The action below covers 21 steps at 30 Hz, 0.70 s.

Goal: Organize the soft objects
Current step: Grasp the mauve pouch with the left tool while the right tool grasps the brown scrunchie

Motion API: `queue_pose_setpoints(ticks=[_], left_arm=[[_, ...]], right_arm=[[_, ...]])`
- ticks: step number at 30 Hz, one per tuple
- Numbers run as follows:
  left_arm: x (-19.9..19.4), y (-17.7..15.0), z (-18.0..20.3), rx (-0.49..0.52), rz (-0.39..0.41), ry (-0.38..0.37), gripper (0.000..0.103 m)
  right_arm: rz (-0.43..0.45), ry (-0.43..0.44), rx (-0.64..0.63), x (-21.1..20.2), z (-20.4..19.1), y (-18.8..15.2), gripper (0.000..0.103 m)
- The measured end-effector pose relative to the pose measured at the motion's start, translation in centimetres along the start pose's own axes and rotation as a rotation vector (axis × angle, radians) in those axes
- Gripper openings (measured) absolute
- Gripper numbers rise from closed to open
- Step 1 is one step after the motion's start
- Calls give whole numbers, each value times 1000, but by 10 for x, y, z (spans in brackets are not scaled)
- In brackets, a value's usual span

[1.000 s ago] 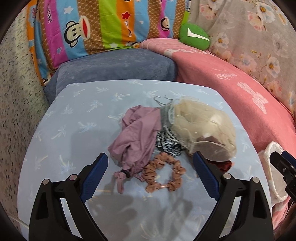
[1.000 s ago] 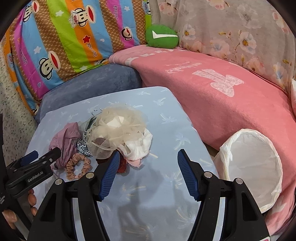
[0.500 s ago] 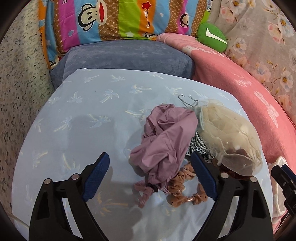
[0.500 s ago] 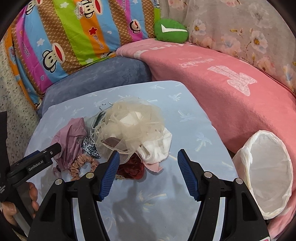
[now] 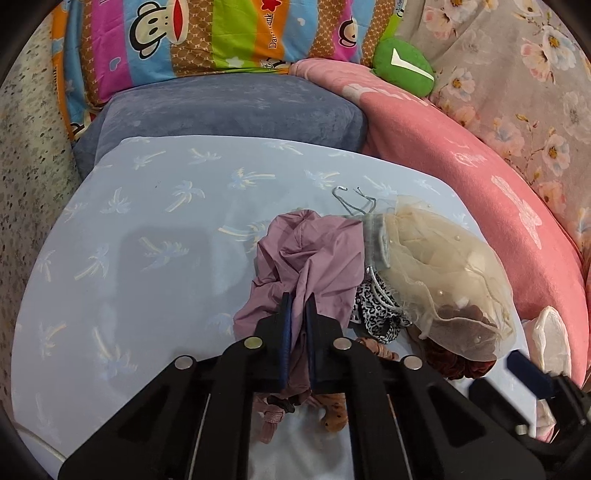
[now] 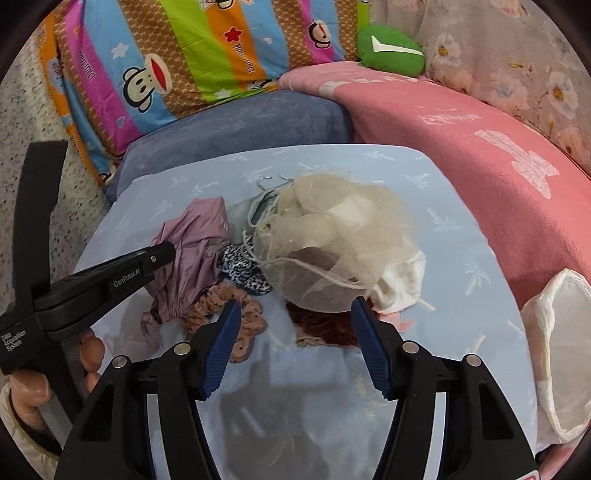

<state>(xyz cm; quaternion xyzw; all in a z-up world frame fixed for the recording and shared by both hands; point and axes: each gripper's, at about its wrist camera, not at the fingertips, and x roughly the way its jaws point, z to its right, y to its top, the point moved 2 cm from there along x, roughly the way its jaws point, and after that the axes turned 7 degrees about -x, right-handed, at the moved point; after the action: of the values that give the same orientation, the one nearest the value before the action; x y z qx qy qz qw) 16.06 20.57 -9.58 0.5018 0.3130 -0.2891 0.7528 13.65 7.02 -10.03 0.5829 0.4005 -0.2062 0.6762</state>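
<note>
A pile of soft items lies on the light blue palm-print cloth (image 5: 155, 236). My left gripper (image 5: 298, 301) is shut on the mauve fabric pouch (image 5: 314, 251), pinching a fold near its lower end; the same gripper (image 6: 162, 253) shows from the side in the right wrist view, on the pouch (image 6: 192, 236). Beside the pouch lie a cream tulle bundle (image 6: 332, 236), a leopard-print piece (image 6: 240, 271), a brown dotted scrunchie (image 6: 221, 299), a dark red scrunchie (image 6: 325, 326) and a white cloth (image 6: 402, 280). My right gripper (image 6: 295, 325) stands open, just short of the red scrunchie.
A white mesh basket (image 6: 561, 350) lies on its side at the right edge of the cloth. Behind are a grey-blue cushion (image 5: 229, 107), a striped monkey-print pillow (image 5: 192, 33), a pink blanket (image 6: 461, 140) and a green plush (image 6: 388, 50). A hand (image 6: 33, 387) holds the left gripper.
My left gripper has moved forward and shut on the mauve pouch; it was open before. The right gripper stayed open and came closer to the pile.
</note>
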Motion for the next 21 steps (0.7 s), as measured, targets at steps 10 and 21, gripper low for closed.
queue_pose_setpoints(ticks=[10, 21], left_arm=[[-12, -4, -12, -16, 17, 26, 7], [-37, -6, -5, -11, 57, -3, 7]], right_arm=[[-113, 71, -30, 45, -28, -11, 30], [-84, 93, -14, 24, -28, -22, 4]])
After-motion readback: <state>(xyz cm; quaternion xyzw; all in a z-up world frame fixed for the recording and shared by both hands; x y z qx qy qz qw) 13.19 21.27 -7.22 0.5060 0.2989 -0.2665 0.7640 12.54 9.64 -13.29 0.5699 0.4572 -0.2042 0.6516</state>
